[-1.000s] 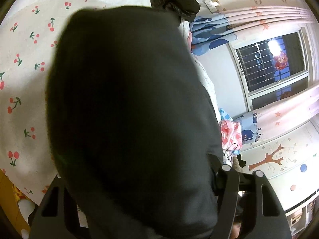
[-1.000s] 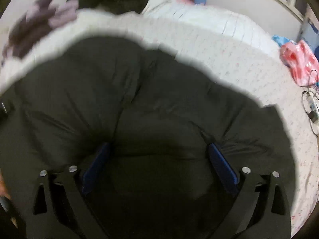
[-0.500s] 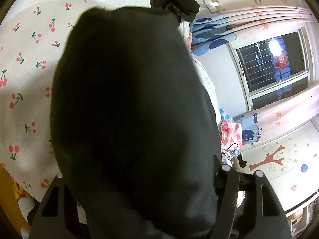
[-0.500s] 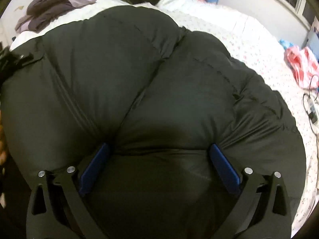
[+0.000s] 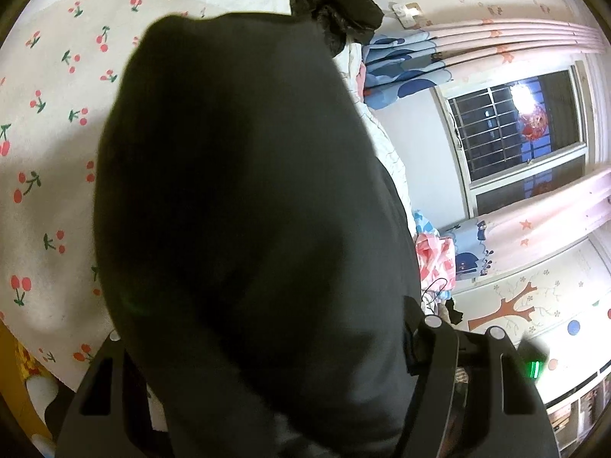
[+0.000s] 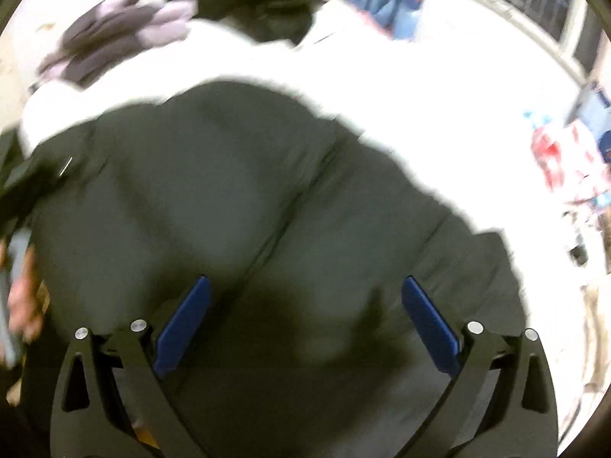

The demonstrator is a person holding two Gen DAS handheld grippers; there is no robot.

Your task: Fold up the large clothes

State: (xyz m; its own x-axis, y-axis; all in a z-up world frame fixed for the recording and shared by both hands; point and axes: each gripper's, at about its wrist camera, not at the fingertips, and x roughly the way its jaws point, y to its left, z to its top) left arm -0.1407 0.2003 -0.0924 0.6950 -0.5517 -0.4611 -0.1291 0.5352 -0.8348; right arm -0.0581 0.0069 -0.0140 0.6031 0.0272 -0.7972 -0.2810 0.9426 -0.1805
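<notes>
Black puffer jacket (image 6: 236, 206) lies spread on the bed (image 6: 401, 122), bulging close to both cameras; no containers, no legible writing. Left gripper (image 5: 267, 343) is clamped on a thick bunch of the jacket that hides its fingertips, jaws held fairly wide. Right gripper (image 6: 305, 320) is spread wide above the jacket, blue pads (image 6: 183, 316) apparently clear of the fabric.

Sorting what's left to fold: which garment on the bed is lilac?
The lilac-and-purple garment at the far end of the bed, beside the crumpled black garment; the big jacket is dark too.
</notes>
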